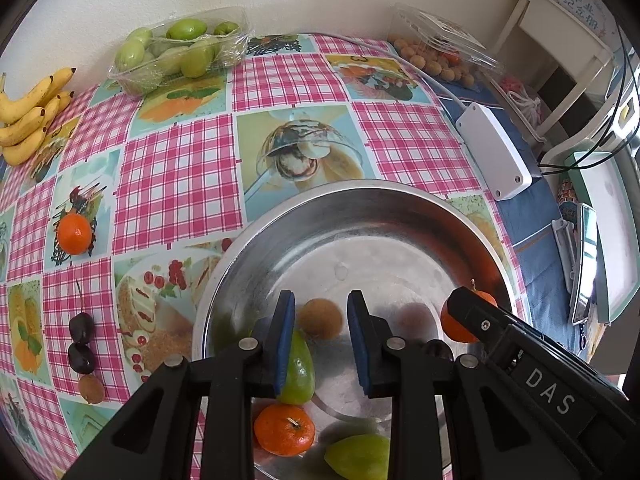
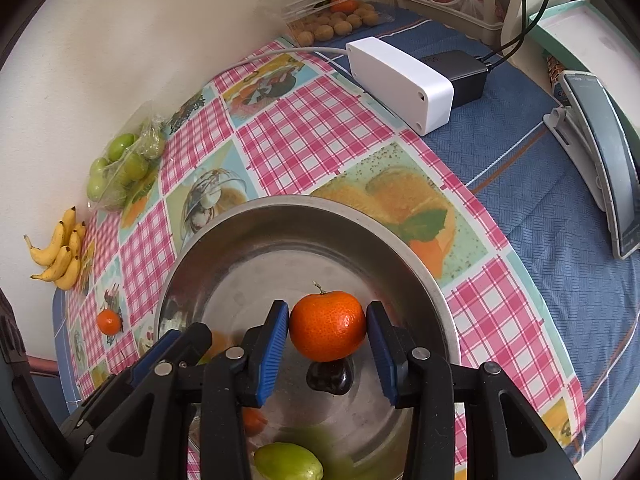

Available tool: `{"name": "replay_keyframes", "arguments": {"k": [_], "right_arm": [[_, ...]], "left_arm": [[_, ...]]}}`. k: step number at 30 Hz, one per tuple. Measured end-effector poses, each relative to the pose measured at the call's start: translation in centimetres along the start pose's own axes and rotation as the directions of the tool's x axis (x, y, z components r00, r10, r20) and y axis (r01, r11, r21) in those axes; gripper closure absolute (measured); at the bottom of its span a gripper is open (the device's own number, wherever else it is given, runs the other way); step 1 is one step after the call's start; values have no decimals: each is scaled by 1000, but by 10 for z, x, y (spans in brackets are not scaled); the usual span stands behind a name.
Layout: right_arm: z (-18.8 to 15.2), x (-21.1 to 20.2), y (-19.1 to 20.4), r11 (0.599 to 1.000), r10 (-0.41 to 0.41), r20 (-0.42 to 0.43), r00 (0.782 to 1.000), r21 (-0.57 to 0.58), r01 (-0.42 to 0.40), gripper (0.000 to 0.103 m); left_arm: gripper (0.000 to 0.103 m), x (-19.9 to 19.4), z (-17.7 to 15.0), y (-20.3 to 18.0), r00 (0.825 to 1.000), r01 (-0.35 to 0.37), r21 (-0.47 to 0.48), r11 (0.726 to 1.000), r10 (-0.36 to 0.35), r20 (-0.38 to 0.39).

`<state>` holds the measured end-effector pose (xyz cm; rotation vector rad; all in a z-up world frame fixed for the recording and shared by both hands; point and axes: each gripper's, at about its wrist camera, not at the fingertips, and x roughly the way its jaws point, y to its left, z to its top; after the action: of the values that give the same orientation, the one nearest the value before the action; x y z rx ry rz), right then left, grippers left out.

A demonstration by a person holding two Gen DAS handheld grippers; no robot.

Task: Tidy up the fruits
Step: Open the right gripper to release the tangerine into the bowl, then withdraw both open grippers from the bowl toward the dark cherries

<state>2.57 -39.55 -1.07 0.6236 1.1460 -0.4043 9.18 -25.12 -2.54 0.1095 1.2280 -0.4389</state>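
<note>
The right tool (image 2: 327, 330) grips a mandarin (image 2: 327, 326) over the steel bowl (image 2: 420, 280) — a dark cherry (image 2: 329, 376) sits half-hidden beneath. The left tool (image 1: 321, 336) hangs released over the bowl, partly covering a green fruit (image 1: 300, 376).

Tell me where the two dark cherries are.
Left wrist view, low left: the two dark cherries lie on the tablecloth, outside the steel bowl, just above a brown longan.

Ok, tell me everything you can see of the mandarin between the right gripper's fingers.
The mandarin is small, round and bright orange, with glossy dimpled peel and a short green-brown stem stub on top. It sits upright between the blue ribbed pads of the right gripper, which touch both its sides, above the metal bowl. A dark cherry lies in the bowl just beneath it. The left wrist view shows it mostly hidden behind the right gripper's black body, near the bowl's right wall.
</note>
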Motion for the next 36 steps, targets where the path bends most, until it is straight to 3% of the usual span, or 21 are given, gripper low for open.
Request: {"name": "replay_keyframes", "arguments": {"k": [6, 9, 11, 17, 31, 36], "right_arm": [[1, -6, 3, 1000, 5, 11, 1000, -10, -5, 58], [1, -8, 5, 1000, 5, 17, 1000, -19, -5, 51], [2, -8, 5, 1000, 11, 16, 1000, -16, -10, 43], [2, -5, 5, 1000, -3, -13, 1000, -14, 2, 39], [-3, -1, 13, 998, -32, -75, 997, -61, 27, 29], [-4, 3, 16, 996, -41, -96, 995, -83, 33, 28]], "left_arm": [[74, -3, -1, 2, 1000, -12, -4, 1000, 12, 0], [72, -6, -1, 5, 1000, -17, -15, 1000, 17, 2], [60, -9, -1, 9, 1000, -28, -27, 999, 28, 5], [43, -15, 0, 25, 998, -67, -75, 995, 68, 14], [22, -22, 0, 57, 984, -180, -98, 979, 179, -19], [22, -25, -2, 67, 981, -194, -95, 976, 192, -28]]}}
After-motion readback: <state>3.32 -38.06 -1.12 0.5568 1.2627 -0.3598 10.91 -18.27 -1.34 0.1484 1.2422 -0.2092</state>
